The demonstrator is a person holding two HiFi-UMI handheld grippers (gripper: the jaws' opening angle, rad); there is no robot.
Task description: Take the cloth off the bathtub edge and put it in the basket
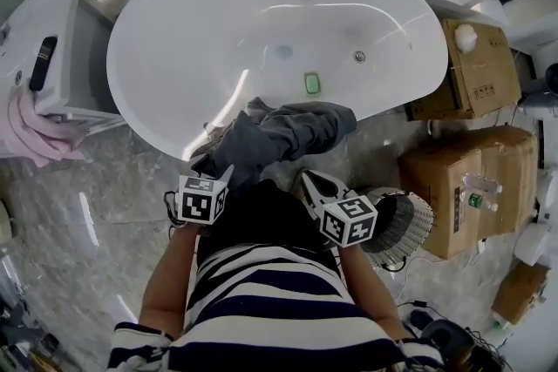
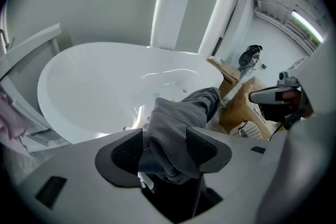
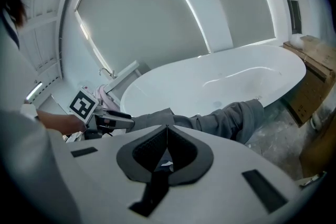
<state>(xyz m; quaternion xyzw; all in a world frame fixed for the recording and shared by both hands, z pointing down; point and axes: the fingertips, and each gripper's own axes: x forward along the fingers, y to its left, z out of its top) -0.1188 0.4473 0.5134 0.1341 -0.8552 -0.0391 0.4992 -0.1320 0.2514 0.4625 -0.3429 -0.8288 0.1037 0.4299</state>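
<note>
A dark grey cloth (image 1: 288, 131) hangs over the near rim of the white bathtub (image 1: 261, 22), partly inside and partly drooping outside. My left gripper (image 1: 220, 172) is at the cloth's left end. In the left gripper view its jaws stand wide apart, with a fold of the cloth (image 2: 176, 123) between the pads, so the left gripper (image 2: 163, 147) is open. My right gripper (image 1: 309, 185) hovers by the cloth's lower right side. It is shut with nothing held, and the cloth (image 3: 231, 118) lies beyond the right gripper (image 3: 167, 131). A white wicker basket (image 1: 405, 218) stands on the floor to the right.
Cardboard boxes (image 1: 475, 70) (image 1: 466, 187) stand right of the tub, close to the basket. A white cabinet (image 1: 52, 39) with a pink towel (image 1: 35, 135) stands on the left. A small green object (image 1: 311, 84) lies in the tub. The floor is grey marble.
</note>
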